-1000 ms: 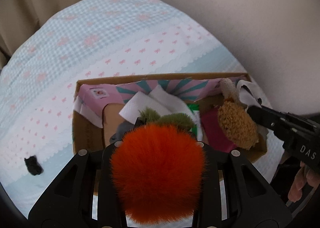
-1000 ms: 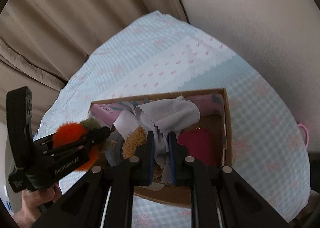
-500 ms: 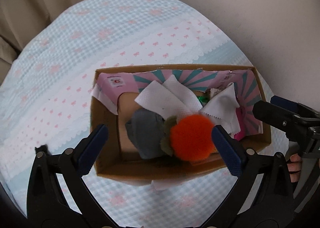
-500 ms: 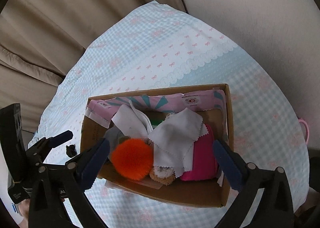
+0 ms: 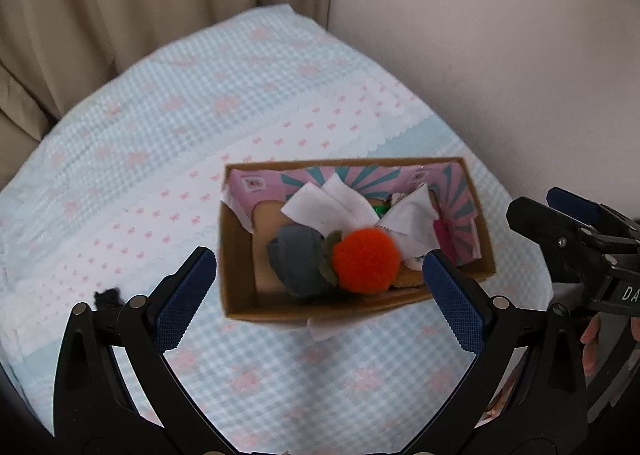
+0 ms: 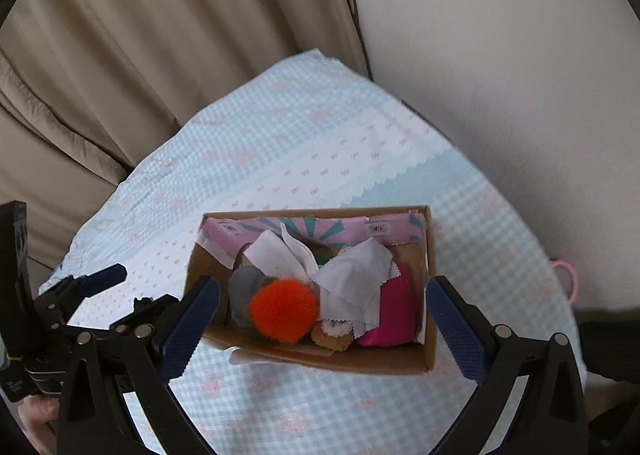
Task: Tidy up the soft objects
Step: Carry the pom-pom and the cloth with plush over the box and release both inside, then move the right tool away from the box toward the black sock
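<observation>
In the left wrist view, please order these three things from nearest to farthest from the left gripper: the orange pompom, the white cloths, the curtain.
From the left gripper:
1. Orange pompom, at the near side of the cardboard box.
2. White cloths, deeper in the box, behind the pompom.
3. Curtain, far beyond the bed.

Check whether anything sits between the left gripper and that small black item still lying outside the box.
Nothing visible does. The black item lies alone on the cloth, left of the box, just beyond the open left gripper.
</observation>
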Demonstrator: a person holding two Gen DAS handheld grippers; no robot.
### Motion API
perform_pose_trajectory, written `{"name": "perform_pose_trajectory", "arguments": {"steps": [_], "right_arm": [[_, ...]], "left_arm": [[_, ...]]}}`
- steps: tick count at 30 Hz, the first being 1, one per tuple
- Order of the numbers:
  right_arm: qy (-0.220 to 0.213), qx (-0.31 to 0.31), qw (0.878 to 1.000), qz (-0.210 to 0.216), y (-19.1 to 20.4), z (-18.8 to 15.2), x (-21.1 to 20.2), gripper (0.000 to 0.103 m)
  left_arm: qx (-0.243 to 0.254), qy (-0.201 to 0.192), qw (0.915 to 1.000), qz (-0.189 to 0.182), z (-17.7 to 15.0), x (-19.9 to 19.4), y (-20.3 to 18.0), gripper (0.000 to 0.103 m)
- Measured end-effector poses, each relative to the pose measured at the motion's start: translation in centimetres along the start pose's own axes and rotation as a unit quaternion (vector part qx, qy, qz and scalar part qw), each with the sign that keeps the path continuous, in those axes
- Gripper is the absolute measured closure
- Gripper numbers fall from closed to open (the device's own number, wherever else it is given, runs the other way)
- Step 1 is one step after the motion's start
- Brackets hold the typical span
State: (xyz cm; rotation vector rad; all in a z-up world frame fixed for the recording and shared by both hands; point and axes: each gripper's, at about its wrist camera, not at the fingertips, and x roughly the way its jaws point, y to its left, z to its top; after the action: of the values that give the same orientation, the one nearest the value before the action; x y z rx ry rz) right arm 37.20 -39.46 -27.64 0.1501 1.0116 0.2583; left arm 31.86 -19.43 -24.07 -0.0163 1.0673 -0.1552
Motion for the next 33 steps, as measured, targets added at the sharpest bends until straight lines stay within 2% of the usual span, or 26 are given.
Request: {"name": "perform_pose_trajectory", "arguments": {"steps": [10,18,23,33], "right_arm": [[-0.078,-0.022,0.995,-0.053,8.0,-1.8,-10.2,0.0],[-0.136,-0.024,0.988,-0.075,15.5,-5.8,-16.6,0.0],[-0.158,0.007,0.981,-0.11,19.1,-8.4,-18.5,0.0],[-0.166,-0.009,0.982,-0.09,27.2,-12.1,-17.0,0.0]], "left_arm": [[-0.005,-0.06,0.998,-0.018,-2.1,-11.5,4.1,0.0],[-0.016,-0.106,0.994,-0.02,-5.6,-19.7,9.2,0.0],[-0.02,-0.129,0.9914,0.0,-8.4,-23.3,13.1,0.0],[-0.038,-0.147,0.9883,0.018,-12.8,-25.7,22.3,0.0]]}}
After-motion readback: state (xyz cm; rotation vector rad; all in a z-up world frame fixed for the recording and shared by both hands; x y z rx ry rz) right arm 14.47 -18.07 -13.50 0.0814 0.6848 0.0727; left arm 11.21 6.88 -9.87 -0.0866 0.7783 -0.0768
